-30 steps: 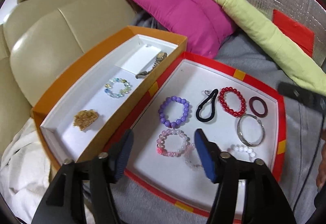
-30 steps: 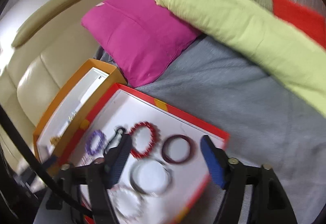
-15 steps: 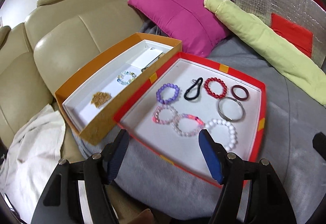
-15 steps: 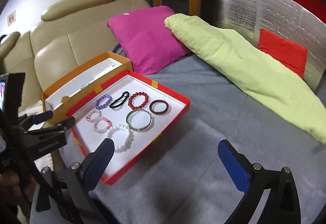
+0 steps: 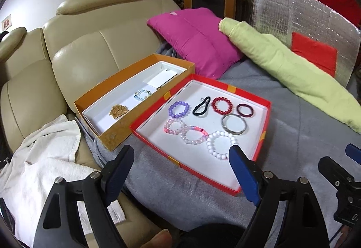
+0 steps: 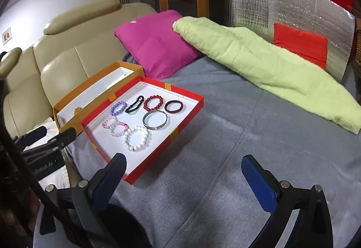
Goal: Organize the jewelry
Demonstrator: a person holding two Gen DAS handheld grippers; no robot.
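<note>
A red tray (image 5: pixel 261 139) (image 6: pixel 185 124) lies on the grey blanket and holds several bracelets: white beads (image 5: pixel 222 144) (image 6: pixel 136 138), a silver bangle (image 5: pixel 233 124) (image 6: pixel 155 119), red beads (image 5: pixel 221 104), purple beads (image 5: pixel 178 109), pink beads (image 5: pixel 174 126) and a black loop (image 5: pixel 201 106). An orange box (image 5: pixel 117 135) (image 6: pixel 67 112) beside it holds a pale bead bracelet (image 5: pixel 142 95) and a gold chain heap (image 5: pixel 118 111). My left gripper (image 5: pixel 181 166) is open and empty, short of the tray's near edge. My right gripper (image 6: pixel 183 171) is open and empty over the blanket.
A magenta cushion (image 5: pixel 196 38) and a rolled green blanket (image 5: pixel 288 72) lie behind the boxes. A beige leather sofa back (image 5: pixel 90 40) is at the left, with a white towel (image 5: pixel 40 157) below it. A silver foil panel (image 6: pixel 282 11) stands at the back right.
Both grippers have pulled back and up from the tray, so both boxes now show whole. The right gripper's jaws have widened. No jewelry has moved.
</note>
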